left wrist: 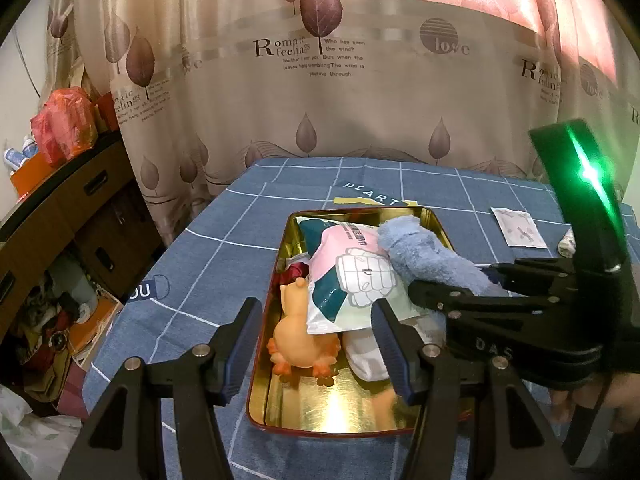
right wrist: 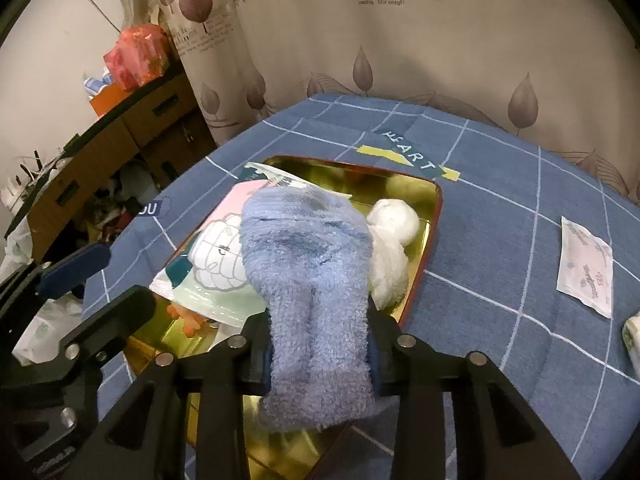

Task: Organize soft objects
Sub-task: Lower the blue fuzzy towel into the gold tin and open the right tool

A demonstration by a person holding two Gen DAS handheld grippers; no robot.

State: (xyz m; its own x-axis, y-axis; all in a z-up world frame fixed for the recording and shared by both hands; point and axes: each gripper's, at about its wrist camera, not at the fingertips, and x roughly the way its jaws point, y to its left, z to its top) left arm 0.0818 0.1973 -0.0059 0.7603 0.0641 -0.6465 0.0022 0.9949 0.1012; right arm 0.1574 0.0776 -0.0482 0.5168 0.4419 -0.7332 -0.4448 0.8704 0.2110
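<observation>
- Nearest the lens in the right wrist view, the right gripper is seen with its pads pressed on either side of a blue fleecy sock; the sock is grasped at its lower third, and the cloth bulges out below the jaws.
- The sock is draped from the pads towards 12 o'clock, over the gold tin tray, with its far end laid on the pink-and-white tissue pack.
- The sock is judged light, very soft and limp: no shape would be kept once released, and a sag over whatever lies beneath is to be expected. The thick pile should offer good friction, so slipping is judged unlikely.
- A hold across the bunched middle is judged best, since a pinch at one end would leave a long tail to drag over the tray rim.
- The sock's look: pale blue, ribbed plush, slightly matted, with a darker band near the held end.
- At 2 o'clock of the sock, a white rolled sock lies in the tray, touching it.
- In the left wrist view, the left gripper is held released and empty, its jaws wide above an orange rubber toy in the tray's near part.
- A flat white sachet lies at 3 o'clock on the blue checked cloth, well apart from the tray.
</observation>
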